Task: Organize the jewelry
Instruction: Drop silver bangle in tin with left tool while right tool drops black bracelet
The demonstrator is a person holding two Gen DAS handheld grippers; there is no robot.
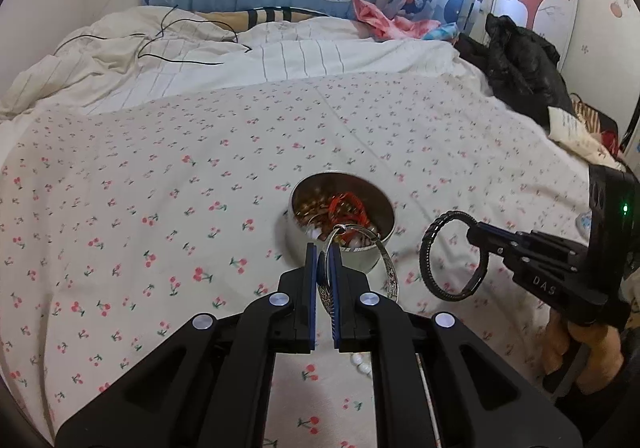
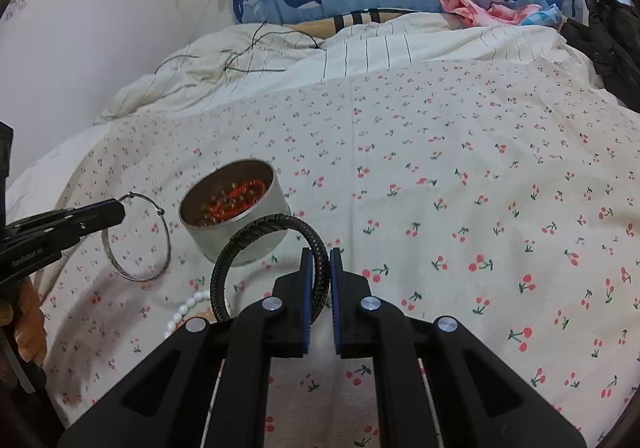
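Note:
A round metal tin [image 1: 344,248] [image 2: 236,216] sits on the cherry-print sheet, filled with red cord and bead jewelry. My left gripper [image 1: 323,252] [image 2: 120,208] is shut on a thin silver bangle [image 1: 390,272] [image 2: 136,244], which hangs in the air just before the tin. My right gripper [image 2: 321,254] [image 1: 474,234] is shut on a black braided bracelet [image 2: 260,244] [image 1: 436,260], held up to the right of the tin. A white bead strand [image 2: 186,308] [image 1: 362,364] lies on the sheet below both grippers.
The bed sheet [image 1: 160,188] stretches wide to the left and far side. A rumpled striped duvet [image 1: 240,56] with a black cable [image 1: 176,36] lies beyond. Dark clothing [image 1: 520,64] is piled at the right edge. A hand [image 1: 588,344] grips the right tool.

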